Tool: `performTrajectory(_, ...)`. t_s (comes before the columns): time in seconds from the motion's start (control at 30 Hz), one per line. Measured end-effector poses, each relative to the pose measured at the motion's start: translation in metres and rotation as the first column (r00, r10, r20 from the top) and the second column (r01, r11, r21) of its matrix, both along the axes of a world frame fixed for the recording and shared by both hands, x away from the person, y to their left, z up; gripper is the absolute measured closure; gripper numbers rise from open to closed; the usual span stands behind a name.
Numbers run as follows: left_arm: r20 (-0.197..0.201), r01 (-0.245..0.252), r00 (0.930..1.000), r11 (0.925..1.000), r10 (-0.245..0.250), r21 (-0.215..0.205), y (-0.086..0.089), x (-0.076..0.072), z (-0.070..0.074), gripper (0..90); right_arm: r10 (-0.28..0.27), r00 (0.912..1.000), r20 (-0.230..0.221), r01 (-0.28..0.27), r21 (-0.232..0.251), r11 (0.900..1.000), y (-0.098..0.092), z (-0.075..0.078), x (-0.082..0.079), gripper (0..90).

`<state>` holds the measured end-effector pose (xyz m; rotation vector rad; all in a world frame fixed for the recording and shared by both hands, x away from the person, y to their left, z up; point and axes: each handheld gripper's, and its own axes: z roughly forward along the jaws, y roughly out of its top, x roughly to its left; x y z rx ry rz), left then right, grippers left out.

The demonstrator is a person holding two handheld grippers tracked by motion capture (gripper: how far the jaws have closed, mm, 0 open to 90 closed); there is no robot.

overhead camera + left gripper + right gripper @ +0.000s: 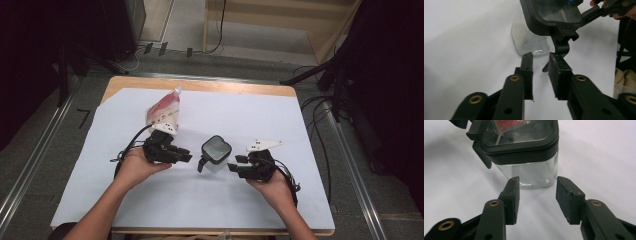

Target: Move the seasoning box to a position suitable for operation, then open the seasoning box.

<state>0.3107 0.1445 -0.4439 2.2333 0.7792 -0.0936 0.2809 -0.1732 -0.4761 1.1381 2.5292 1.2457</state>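
A clear square container (216,152) with a black lid and a hanging clasp (562,45) stands mid-table on the white sheet. My left gripper (187,156) lies just left of it. In the left gripper view its jaws (541,58) stand a narrow gap apart with nothing between them, their tips close to the clasp and the glass wall (531,42). My right gripper (235,165) sits just right of the container. In the right gripper view its jaws (537,185) are spread before the glass (529,170), not touching it. A red-and-white pouch (164,111) stands behind the left gripper.
A white sheet (250,115) covers most of the wooden table (200,85). Cables and dark stands run along the floor at the right (325,105). A metal rail (30,160) lies left of the table.
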Motion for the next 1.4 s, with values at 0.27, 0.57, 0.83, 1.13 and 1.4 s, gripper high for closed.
performTrajectory(0.27, 0.020, 0.027, 0.9994, 0.9996, -0.027, 0.003, -0.012, 0.002, -0.004, 90.0, -0.002, 1.0000, -0.001, 0.002, 0.029, 1.000, 0.001, 0.003, 0.002, 72.3)
performTrajectory(0.57, 0.011, 0.042, 0.9990, 0.9989, -0.042, 0.022, -0.026, 0.000, -0.008, 90.0, 0.019, 0.9996, -0.020, -0.018, 0.035, 0.999, 0.004, 0.001, 0.002, 89.2)
performTrajectory(0.83, 0.010, 0.042, 0.9990, 0.9986, -0.043, 0.031, -0.031, -0.001, -0.011, 90.0, 0.012, 0.9999, -0.008, -0.011, 0.041, 0.999, 0.009, 0.002, 0.002, 89.9)
performTrajectory(1.13, 0.004, 0.043, 0.9991, 0.9988, -0.043, 0.025, -0.034, -0.003, -0.012, 90.0, 0.004, 1.0000, -0.002, -0.003, 0.041, 0.999, 0.009, 0.002, 0.006, 90.0)
performTrajectory(1.4, -0.026, 0.042, 0.9988, 0.9990, -0.042, 0.012, -0.040, -0.005, -0.012, 90.0, -0.021, 0.9998, -0.006, 0.021, 0.050, 0.999, 0.007, 0.001, 0.010, 90.0)
